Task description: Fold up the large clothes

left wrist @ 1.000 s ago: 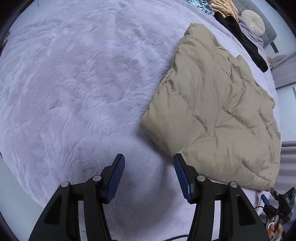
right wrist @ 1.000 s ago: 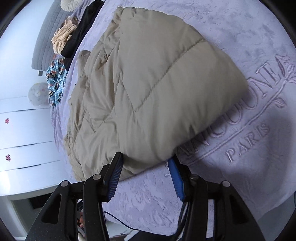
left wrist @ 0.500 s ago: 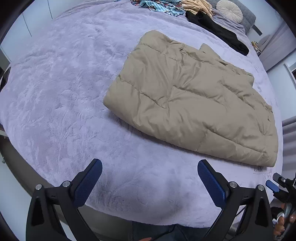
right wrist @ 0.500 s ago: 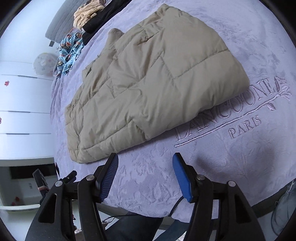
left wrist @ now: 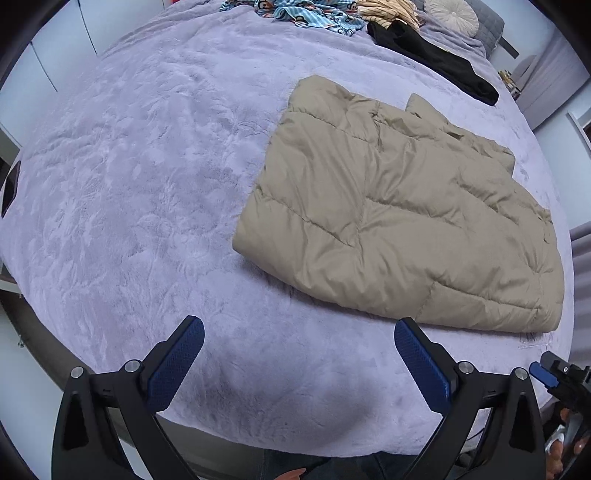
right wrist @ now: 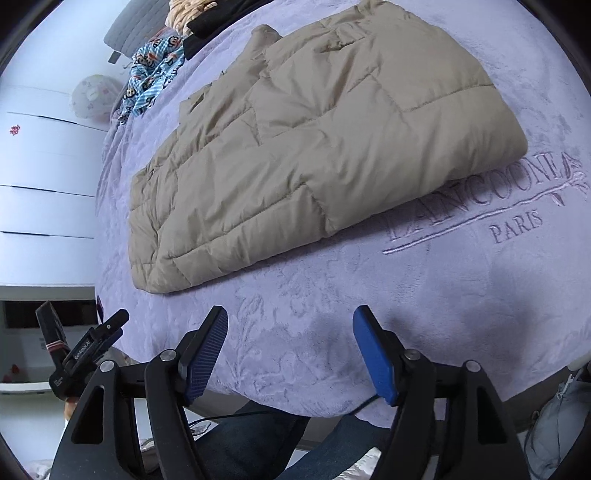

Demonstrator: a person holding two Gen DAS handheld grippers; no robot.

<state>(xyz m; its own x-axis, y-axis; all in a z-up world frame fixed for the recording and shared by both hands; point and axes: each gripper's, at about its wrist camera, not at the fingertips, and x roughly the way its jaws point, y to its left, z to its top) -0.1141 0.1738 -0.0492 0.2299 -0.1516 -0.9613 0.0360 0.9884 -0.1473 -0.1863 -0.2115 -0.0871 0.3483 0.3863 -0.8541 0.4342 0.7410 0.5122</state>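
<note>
your left gripper (left wrist: 298, 354) hangs over the near edge of the bed, its two blue-padded black fingers (left wrist: 176, 363) spread as wide as they go, with nothing between them but the lilac plush bedspread (left wrist: 129, 177). to the right of that bare stretch lies the task's thing, the beige quilted puffer jacket (left wrist: 399, 214), folded into a rough rectangle and resting flat on the bedspread, its near edge just beyond your right-hand pad but not touching it. at the far edge of the bed you have a blue cartoon-print garment (left wrist: 314, 14), a tan knitted piece (left wrist: 388, 11) and a long black garment (left wrist: 436, 55) lying in a row, with a round cream cushion (left wrist: 450, 11) behind them. at the lower right corner the other tool's blue tip peeks in.

your right gripper (right wrist: 290, 345) also hovers above the bedspread (right wrist: 480, 332) near the bed's edge, its jaws opening and holding nothing. the jacket (right wrist: 325, 140) lies beyond the fingertips, well clear of them. to its right, embroidered lettering (right wrist: 517, 206) on the bedspread runs out from under the jacket's folded corner. at the left stand white drawer fronts (right wrist: 40, 166), and below the fingers your dark blue trouser legs (right wrist: 251, 439) show.
</note>
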